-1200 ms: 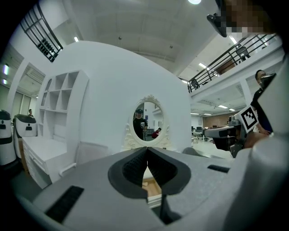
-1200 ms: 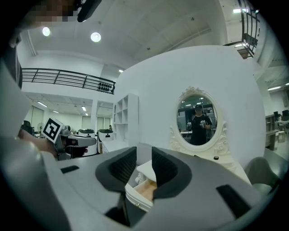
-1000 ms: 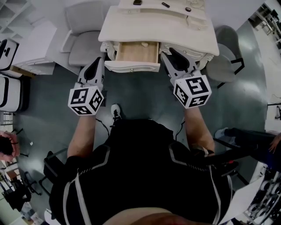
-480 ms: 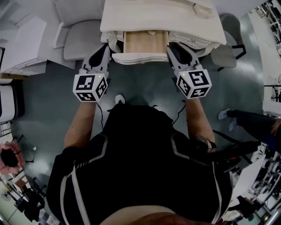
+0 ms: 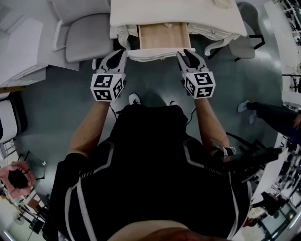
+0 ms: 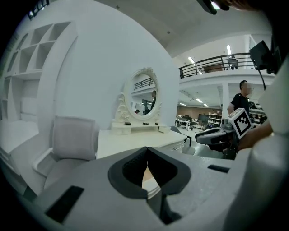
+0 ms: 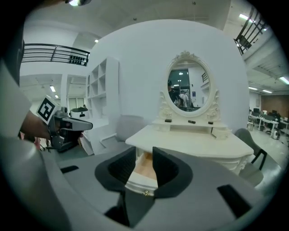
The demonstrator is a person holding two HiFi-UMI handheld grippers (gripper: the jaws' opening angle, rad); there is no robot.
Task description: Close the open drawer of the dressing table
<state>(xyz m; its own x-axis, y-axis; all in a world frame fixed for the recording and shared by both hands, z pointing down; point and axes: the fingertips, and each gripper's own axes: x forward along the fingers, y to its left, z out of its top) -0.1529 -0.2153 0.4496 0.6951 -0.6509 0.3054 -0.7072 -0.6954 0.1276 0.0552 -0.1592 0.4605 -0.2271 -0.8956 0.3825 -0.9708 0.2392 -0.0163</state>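
Approach step, drawer not yet touched. The drawer (image 5: pixel 164 36) of the dressing table (image 5: pixel 141 12) is pulled out, front facing me. My left gripper (image 5: pixel 117 55) is clenched on nothing. My right gripper (image 5: pixel 187 56) is parted and empty. Each is near one end of the front. Next, I reckon: press evenly on the front and push straight in.

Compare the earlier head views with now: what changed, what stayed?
Both grippers have come down toward the front of the open drawer: the left gripper near its left corner, the right gripper near its right. The right gripper's jaws have just been closing a little, with nothing between them. Nothing was taken hold of. The drawer stays pulled out of the dressing table.
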